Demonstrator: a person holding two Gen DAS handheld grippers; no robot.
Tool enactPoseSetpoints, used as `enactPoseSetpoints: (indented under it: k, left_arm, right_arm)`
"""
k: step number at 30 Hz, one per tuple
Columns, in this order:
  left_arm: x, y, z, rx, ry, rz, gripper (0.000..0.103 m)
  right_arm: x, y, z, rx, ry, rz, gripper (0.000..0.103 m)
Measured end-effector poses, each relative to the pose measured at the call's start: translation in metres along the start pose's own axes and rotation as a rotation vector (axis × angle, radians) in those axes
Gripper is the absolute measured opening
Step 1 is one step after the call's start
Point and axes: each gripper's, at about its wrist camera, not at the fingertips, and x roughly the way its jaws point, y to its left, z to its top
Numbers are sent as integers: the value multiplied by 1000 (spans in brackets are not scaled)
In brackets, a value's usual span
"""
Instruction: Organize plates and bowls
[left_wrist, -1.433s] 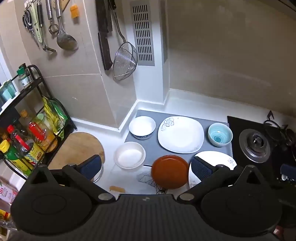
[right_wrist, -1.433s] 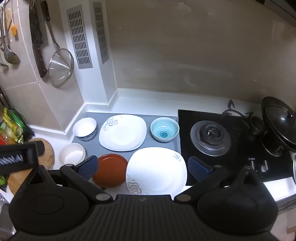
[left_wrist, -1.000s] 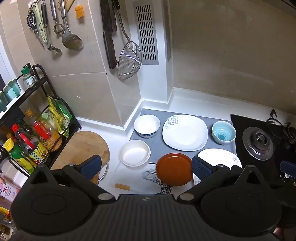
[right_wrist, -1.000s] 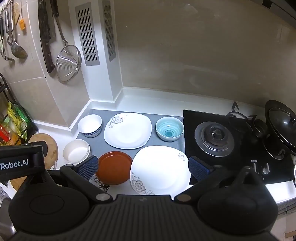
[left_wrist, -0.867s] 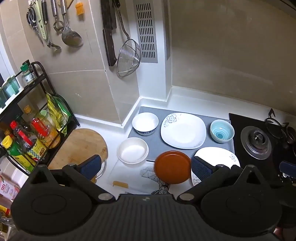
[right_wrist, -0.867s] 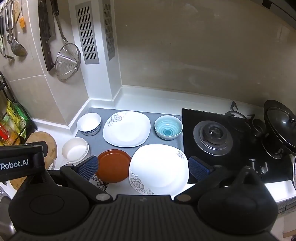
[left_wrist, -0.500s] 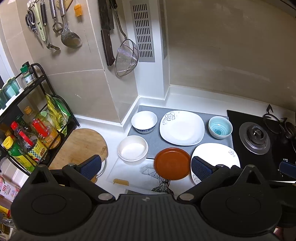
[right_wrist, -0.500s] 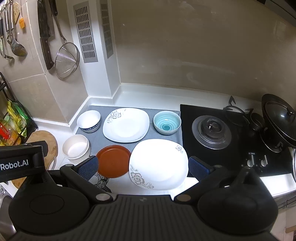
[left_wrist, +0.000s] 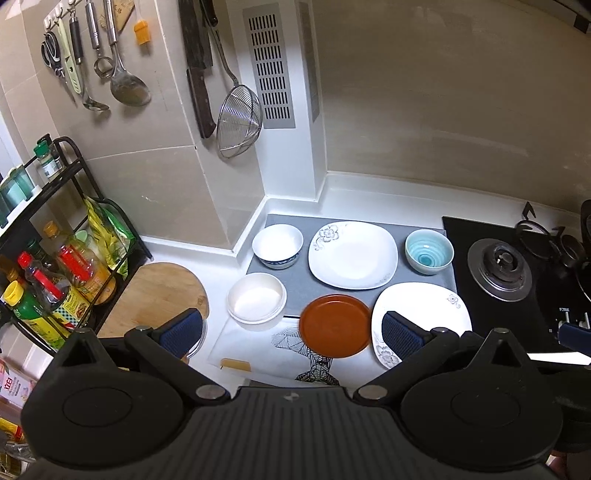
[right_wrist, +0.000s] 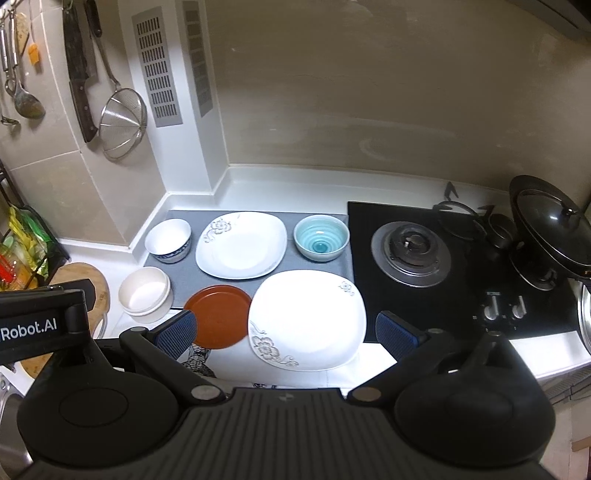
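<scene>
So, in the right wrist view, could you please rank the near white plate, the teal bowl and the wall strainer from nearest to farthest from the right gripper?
1. Near white plate, just ahead between the open jaws of the right gripper.
2. Teal bowl, farther back on the mat.
3. Wall strainer, hanging up left.

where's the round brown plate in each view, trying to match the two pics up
Left wrist view: the round brown plate sits low and centre, ahead of the open left tool.
Right wrist view: the same plate is lower left of centre, by the open right tool's left finger.
Shared landmark: the near square white floral plate lies immediately right of it in both.
</scene>
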Motion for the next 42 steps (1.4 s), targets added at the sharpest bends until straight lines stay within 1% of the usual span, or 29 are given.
enactPoseSetpoints:
  k: [6,12,22,26,37,42]
  left_arm:
    - [-4,-3,-5,-6,-7,-4,103]
    - [-1,-2,-6,-11,9,-13,103]
    - [2,-2,-10,-15,22,2,103]
    - [6,0,-11,-30,42,-19,103]
    - [13,-6,-10,-13,41,-23,103]
    - [23,-7,-7,-22,59,-38,103]
  right_arm:
    - [-3,-4,-2,12,-1,-1,103]
    - [-1,-4,-4,12,14,-3,103]
    - [4,-2,-9,9,28,7,103]
    - [8,-1,-8,3,43,5,103]
    - [16,-5,-6,13,57,-3,103]
    - [23,-7,-4,19,69,-10,103]
